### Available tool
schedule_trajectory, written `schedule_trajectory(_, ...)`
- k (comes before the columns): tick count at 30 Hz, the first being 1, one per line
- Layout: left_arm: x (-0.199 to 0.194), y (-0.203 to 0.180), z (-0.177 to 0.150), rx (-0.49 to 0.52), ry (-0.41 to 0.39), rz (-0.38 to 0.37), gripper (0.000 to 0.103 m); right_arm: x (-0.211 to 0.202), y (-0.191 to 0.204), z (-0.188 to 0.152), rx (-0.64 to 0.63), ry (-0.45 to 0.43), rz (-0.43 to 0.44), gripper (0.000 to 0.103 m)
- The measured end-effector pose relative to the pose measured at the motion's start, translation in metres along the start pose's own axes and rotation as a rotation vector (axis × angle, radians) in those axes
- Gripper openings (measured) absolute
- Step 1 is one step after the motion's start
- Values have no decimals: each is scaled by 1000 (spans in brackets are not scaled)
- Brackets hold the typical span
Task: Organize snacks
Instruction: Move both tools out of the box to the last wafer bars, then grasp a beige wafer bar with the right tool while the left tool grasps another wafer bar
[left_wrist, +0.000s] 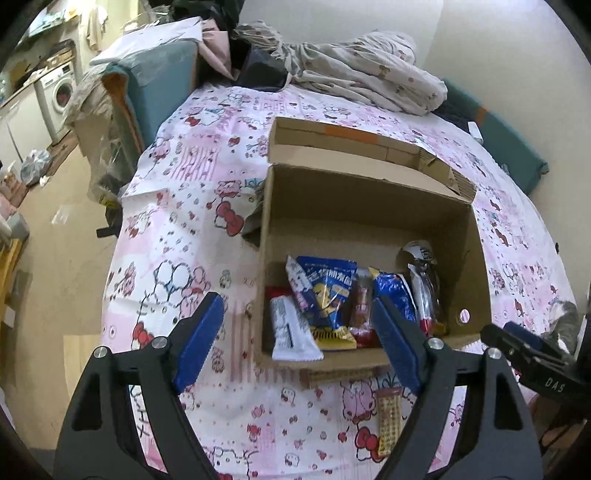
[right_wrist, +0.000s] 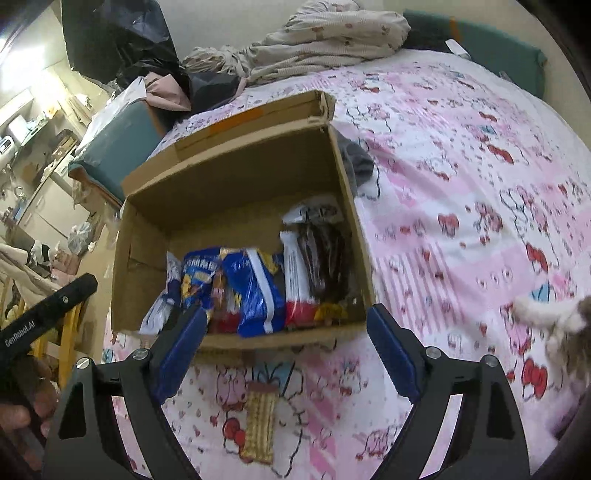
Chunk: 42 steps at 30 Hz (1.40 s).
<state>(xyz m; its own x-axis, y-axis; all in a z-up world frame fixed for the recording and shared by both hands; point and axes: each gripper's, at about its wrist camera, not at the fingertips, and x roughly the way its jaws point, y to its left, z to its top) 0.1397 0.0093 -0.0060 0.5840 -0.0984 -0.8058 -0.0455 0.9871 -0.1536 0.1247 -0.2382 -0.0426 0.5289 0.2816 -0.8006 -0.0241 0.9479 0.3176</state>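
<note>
An open cardboard box (left_wrist: 365, 206) (right_wrist: 236, 192) stands on the pink patterned bedsheet. Several snack packets stand in a row along its near wall: a white one (left_wrist: 291, 332), a blue and yellow one (left_wrist: 328, 295) (right_wrist: 197, 277), a blue one (left_wrist: 393, 295) (right_wrist: 251, 291) and a dark one with a red end (left_wrist: 424, 288) (right_wrist: 317, 258). A yellow wafer packet (left_wrist: 389, 421) (right_wrist: 260, 424) lies on the sheet in front of the box. My left gripper (left_wrist: 299, 343) is open and empty above the box's near edge. My right gripper (right_wrist: 288, 350) is open and empty above the wafer packet.
A heap of bedding (left_wrist: 369, 74) (right_wrist: 314, 40) lies at the far end of the bed. A grey and white furry animal (right_wrist: 557, 328) is at the right edge of the sheet. The floor and a washing machine (left_wrist: 59, 92) are off to the left.
</note>
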Motion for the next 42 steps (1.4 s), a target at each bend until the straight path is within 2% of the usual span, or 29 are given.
schedule_trajectory(7,-11,8,-19,10,10,71,80,7,7,-28,-11,83,13,90)
schedule_trajectory(11,-11,18,-34,-30,58,66,88,16,3,-37,-2,140,26,90)
schedule_trajectory(16,-6,36,-51,-113,125,93,88,24,-16,-41,98,186,17,90)
schedule_trajectory(20,2,49,-63,-185,168,128,88,42,-19,-45,121,249,-12,90)
schedule_trajectory(21,4,52,-65,-199,184,126,88,50,-17,-48,117,279,-20,88)
schedule_trajectory(22,7,54,-67,-208,195,124,88,55,-13,-50,107,298,-22,80)
schedule_trajectory(26,12,54,-67,-210,211,133,88,80,17,-61,5,386,-19,70)
schedule_trajectory(30,14,54,-68,-204,222,125,88,105,45,-83,-135,469,-82,58)
schedule_trajectory(31,15,53,-68,-201,226,124,88,106,47,-86,-161,462,-98,54)
schedule_trajectory(32,17,53,-69,-196,232,123,88,105,52,-89,-211,450,-127,48)
schedule_trajectory(33,20,52,-70,-191,242,116,88,105,53,-89,-230,447,-132,32)
schedule_trajectory(34,22,52,-71,-188,250,109,88,104,52,-89,-226,447,-125,28)
schedule_trajectory(38,40,35,-76,-145,281,59,88,96,35,-84,-156,429,-105,27)
schedule_trajectory(42,69,-1,-76,-9,297,16,87,89,16,-75,-65,401,-88,27)
